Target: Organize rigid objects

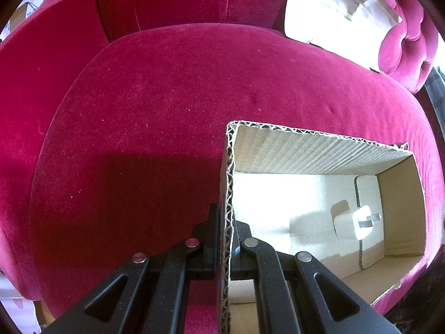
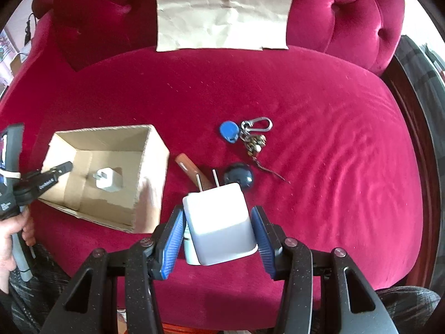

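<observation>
Nearest the right wrist camera, the right gripper point(image 2: 219, 239) stood spread around a white plug adapter point(image 2: 219, 222) at about six o'clock on the red velvet seat point(image 2: 333, 167). Its blue pads point(image 2: 172, 239) flanked the block with a gap on either side, so it looked released, probably lined up for a pickup. A small white-and-dark item just behind the adapter's left edge was mostly hidden.

In the left wrist view, the left gripper point(image 1: 224, 239) was clenched on the near wall of the cardboard box point(image 1: 319, 144), one finger outside and one inside, likely steadying the box for loading. From the right wrist view that box sat at nine o'clock, and a second white charger point(image 2: 107, 181) already lay on its floor.

Just beyond the adapter at twelve o'clock, its prongs overlapped a brown stick-like object point(image 2: 192, 169), cut off by the adapter. A dark round object point(image 2: 238, 178) lay at one o'clock, hard to identify. Farther out lay a blue tag on a key ring point(image 2: 244, 133), the keys too small to resolve. Farthest, a creased paper sheet point(image 2: 222, 14) leaned on the backrest, its top cropped.
</observation>
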Available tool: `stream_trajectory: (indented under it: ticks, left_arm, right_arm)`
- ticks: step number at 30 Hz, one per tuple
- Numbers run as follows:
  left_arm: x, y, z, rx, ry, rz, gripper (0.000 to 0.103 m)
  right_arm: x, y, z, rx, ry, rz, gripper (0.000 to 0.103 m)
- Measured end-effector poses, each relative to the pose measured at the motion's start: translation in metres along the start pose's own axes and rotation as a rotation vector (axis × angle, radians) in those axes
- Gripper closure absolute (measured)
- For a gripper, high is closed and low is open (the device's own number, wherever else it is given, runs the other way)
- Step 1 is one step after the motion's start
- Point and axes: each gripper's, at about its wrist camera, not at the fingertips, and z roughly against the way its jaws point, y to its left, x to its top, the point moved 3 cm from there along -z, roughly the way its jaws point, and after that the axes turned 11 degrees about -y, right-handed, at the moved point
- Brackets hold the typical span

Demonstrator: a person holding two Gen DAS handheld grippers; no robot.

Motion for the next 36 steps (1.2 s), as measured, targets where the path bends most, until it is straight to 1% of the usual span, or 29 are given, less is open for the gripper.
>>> stream_trajectory:
  ticks: [4, 15, 27, 36]
  left_arm:
    - [0.0, 0.0, 0.0, 0.001, 0.0, 0.0, 0.1]
    - [-0.004, 0.012, 0.008, 0.003, 0.001, -0.002, 0.1]
    - [-0.003, 0.017, 0.009, 0.005, -0.002, -0.008, 0.1]
    - [-0.006, 0.017, 0.012, 0.005, -0.002, -0.007, 0.1]
  right_arm:
    - [0.007, 0.014, 0.006, 0.019, -0.016, 0.011, 0.051]
    - [0.024, 0.055, 0.004, 0.074, -0.034, 0.049, 0.051]
    - [0.032, 0.096, -0.01, 0.125, -0.03, 0.078, 0.051]
    - [0.036, 0.115, -0.02, 0.143, -0.031, 0.074, 0.051]
